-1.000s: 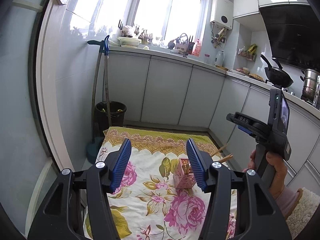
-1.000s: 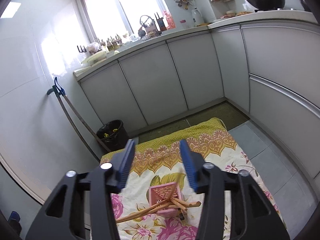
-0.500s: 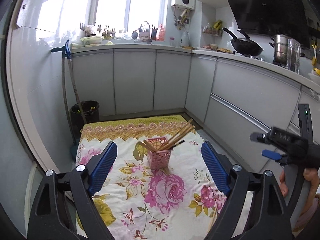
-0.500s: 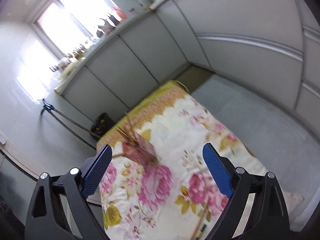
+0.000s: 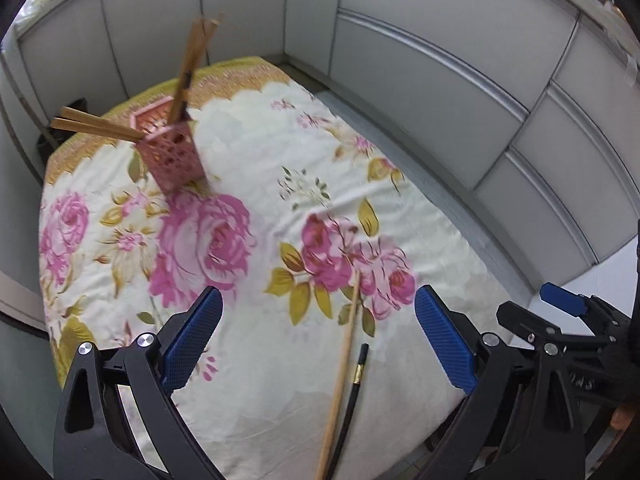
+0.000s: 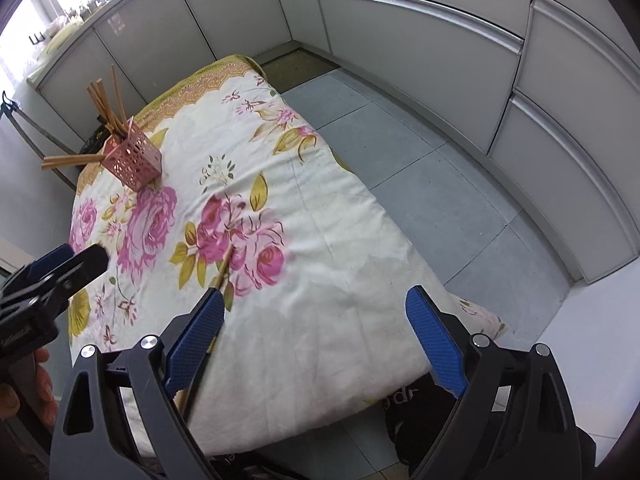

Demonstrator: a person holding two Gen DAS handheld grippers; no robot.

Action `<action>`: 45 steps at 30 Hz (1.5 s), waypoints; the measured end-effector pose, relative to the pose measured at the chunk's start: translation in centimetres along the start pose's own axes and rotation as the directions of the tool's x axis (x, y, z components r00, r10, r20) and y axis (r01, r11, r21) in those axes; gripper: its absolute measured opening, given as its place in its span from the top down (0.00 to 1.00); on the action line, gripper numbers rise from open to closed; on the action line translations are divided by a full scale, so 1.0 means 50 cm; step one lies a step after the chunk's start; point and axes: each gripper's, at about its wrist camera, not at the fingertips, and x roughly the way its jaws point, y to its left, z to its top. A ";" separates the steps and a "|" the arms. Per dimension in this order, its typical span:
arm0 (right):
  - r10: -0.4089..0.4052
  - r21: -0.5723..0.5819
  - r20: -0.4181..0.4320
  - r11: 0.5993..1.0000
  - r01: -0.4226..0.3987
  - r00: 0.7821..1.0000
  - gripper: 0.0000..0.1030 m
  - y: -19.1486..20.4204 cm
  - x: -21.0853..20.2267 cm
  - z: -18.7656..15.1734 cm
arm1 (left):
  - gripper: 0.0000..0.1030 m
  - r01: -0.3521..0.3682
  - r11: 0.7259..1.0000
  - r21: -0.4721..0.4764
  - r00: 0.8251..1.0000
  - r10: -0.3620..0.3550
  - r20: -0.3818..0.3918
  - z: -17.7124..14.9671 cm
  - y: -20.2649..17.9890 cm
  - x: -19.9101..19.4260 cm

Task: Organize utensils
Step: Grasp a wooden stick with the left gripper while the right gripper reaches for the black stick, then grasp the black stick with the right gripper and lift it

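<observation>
Two chopsticks, a wooden chopstick [image 5: 345, 364] and a black chopstick [image 5: 352, 396], are left lying at lower centre on the floral surface [image 5: 280, 380]. Several are already stood in the pink holder [image 5: 172, 156] at upper left. Both left tongs [image 5: 316, 340] and right tongs [image 6: 314, 340] have just been opening and are spread wide, empty.

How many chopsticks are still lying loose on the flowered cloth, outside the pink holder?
2. A light wooden chopstick and a black chopstick lie side by side at the near edge of the flowered cloth. Others may be hidden below the frame.
</observation>
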 end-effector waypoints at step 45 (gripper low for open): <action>-0.074 -0.076 -0.320 0.996 0.053 0.945 0.41 0.173 0.179 -0.069 | 0.96 -0.052 0.998 -0.045 0.998 0.053 0.033 -0.020 0.144 -0.046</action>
